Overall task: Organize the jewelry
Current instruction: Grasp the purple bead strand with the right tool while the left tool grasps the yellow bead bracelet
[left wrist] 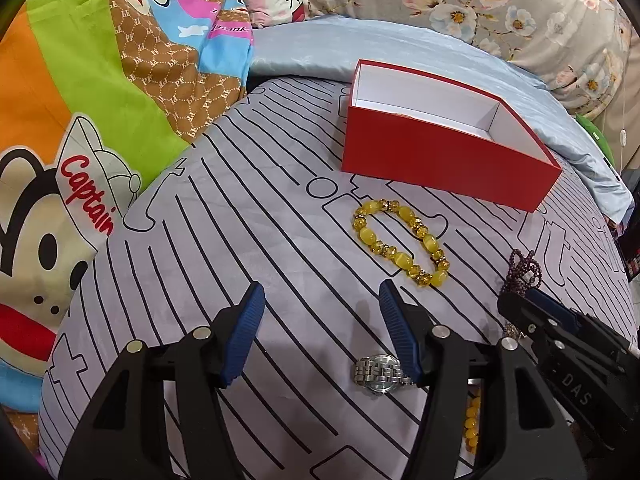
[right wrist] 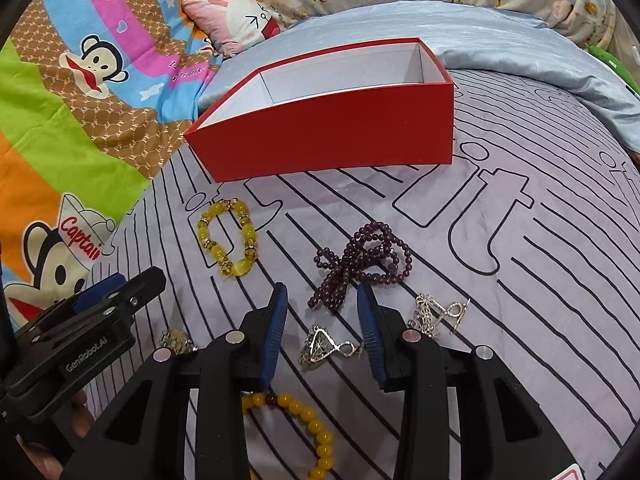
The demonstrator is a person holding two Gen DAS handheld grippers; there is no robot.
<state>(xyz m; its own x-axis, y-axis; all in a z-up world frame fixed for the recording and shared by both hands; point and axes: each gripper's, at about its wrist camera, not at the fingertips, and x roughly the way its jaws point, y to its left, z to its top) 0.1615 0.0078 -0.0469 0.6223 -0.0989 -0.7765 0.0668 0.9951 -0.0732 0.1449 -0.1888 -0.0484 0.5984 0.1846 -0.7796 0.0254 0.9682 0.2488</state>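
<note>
An open red box (left wrist: 448,148) (right wrist: 328,132) with a white inside stands on the striped bedcover. In front of it lies a yellow oval-bead bracelet (left wrist: 402,242) (right wrist: 228,236). My left gripper (left wrist: 320,292) is open above bare cover, and a silver watch (left wrist: 380,368) lies by its right finger. My right gripper (right wrist: 320,290) is open too. Dark purple beads (right wrist: 360,260) (left wrist: 524,268) lie just beyond its tips, and a silver pendant (right wrist: 324,346) lies on the cover between its fingers. A yellow round-bead string (right wrist: 304,420) lies under it.
More silver chain pieces (right wrist: 436,312) lie right of the right gripper. A cartoon-print quilt (left wrist: 80,120) bunches up at the left, and a pale blue sheet (left wrist: 320,48) and floral bedding (left wrist: 500,0) lie behind the box. Each gripper shows in the other's view, left gripper (right wrist: 132,284), right gripper (left wrist: 520,304).
</note>
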